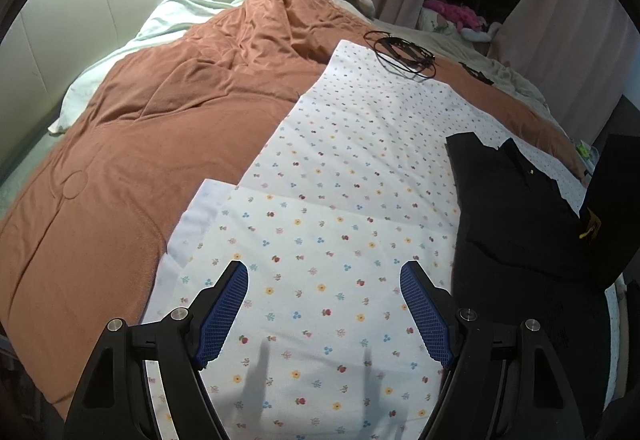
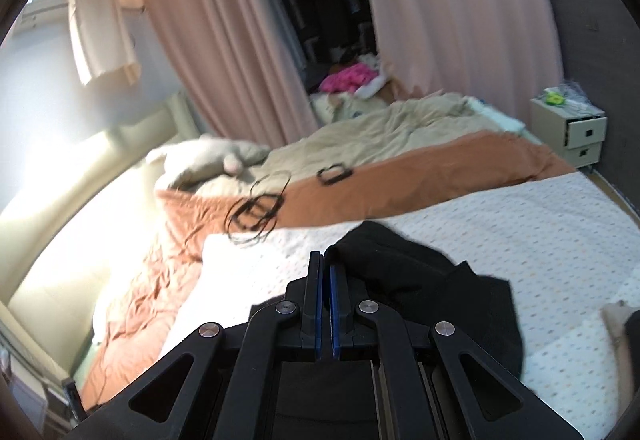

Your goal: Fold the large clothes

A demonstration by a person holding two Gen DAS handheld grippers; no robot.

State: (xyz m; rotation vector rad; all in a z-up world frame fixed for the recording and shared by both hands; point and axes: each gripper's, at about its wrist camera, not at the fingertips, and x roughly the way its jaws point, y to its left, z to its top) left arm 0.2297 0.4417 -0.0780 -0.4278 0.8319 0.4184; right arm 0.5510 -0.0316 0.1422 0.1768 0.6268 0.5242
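- The right claw (image 2: 325,260) has its blue pads pressed together; black cloth bunches right at its tips, so it looks to be pinching a fold of the black garment (image 2: 420,280), though the exact bite is hidden.
- The garment spreads below and to the right of that claw, lying on the floral sheet (image 2: 540,240) of the bed.
- Risk: a thin pinch on slack fabric could slip out mid-drag, and the fold would land crooked (the cloth is already rumpled there).
- Risk: the coiled black cable (image 2: 256,212) lies just beyond the right claw, up and to its left; a long sweep could snag it.
- The left claw (image 1: 325,296) is spread wide and empty, tilted down over the floral sheet, with the garment (image 1: 516,200) off to its upper right, well clear of its fingers (image 1: 424,316).
- The orange quilt (image 1: 120,160) lies to its left.
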